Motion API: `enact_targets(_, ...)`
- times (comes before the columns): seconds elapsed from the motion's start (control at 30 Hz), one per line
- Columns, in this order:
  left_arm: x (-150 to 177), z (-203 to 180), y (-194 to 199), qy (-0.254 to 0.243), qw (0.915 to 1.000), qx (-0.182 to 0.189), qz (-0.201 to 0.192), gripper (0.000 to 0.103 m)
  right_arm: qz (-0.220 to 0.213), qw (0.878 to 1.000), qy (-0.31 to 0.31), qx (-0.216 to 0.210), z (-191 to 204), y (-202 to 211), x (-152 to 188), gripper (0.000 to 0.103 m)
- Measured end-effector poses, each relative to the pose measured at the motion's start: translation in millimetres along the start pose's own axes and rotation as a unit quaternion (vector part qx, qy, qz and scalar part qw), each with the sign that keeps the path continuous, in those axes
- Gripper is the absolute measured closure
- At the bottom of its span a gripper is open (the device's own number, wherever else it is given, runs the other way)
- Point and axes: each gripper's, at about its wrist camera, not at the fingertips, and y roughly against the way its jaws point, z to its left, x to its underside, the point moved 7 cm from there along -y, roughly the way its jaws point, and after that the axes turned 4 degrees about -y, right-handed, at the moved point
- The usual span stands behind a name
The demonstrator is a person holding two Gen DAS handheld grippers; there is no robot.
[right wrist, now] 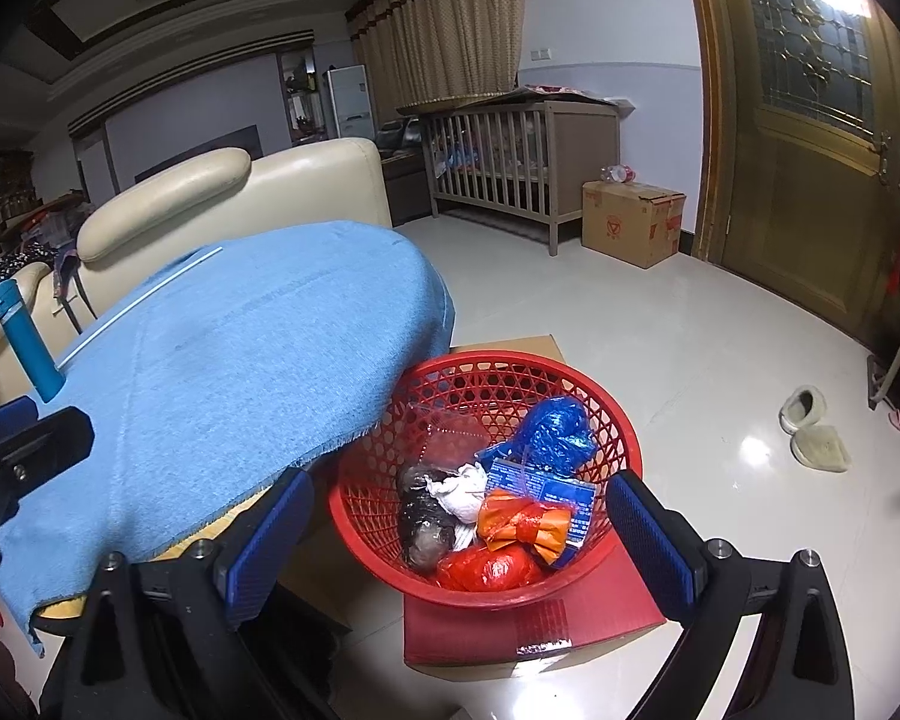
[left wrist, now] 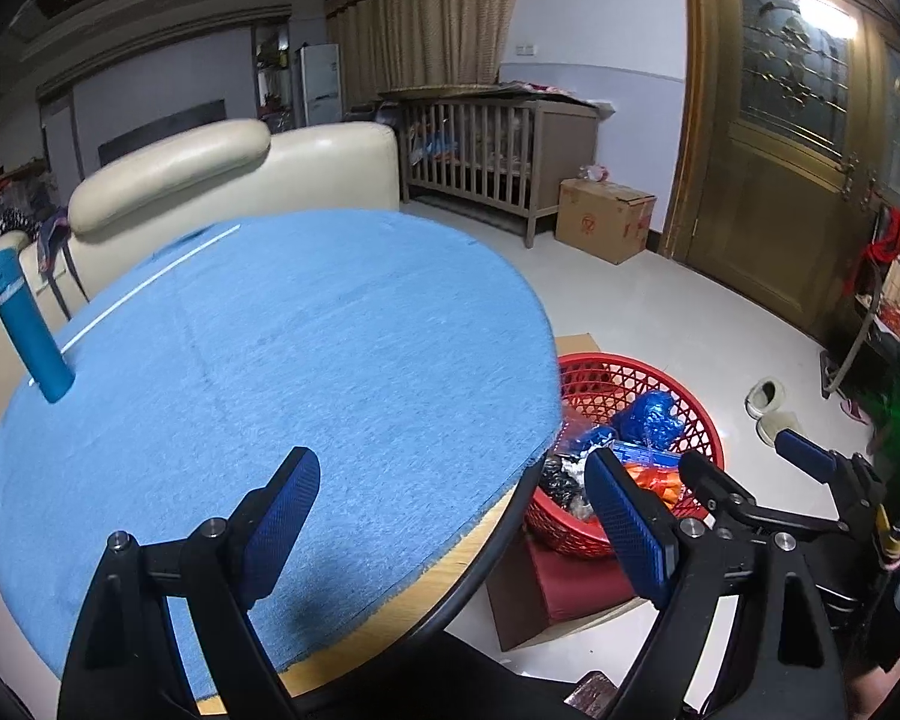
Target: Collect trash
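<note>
Both grippers empty, jaws apart: left gripper (left wrist: 453, 516) over the blue cloth's (left wrist: 282, 360) edge, right gripper (right wrist: 459, 531) above the red basket (right wrist: 621, 444). Inside: crumpled trash (right wrist: 498, 516), perhaps wrappers. Farther back, blue bottle (left wrist: 24, 327) upright.

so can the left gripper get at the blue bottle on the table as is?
Probably yes. The left gripper is open and empty, and only bare blue cloth lies between it and the blue bottle standing at the far edge.
</note>
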Motion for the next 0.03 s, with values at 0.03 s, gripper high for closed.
enact_targets(0.03,-0.4,-1.6,0.6,-0.003,1.0,0.0,-0.001,0.013,0.0,1.0,0.0,0.001,-0.4,0.1,-0.1,0.004)
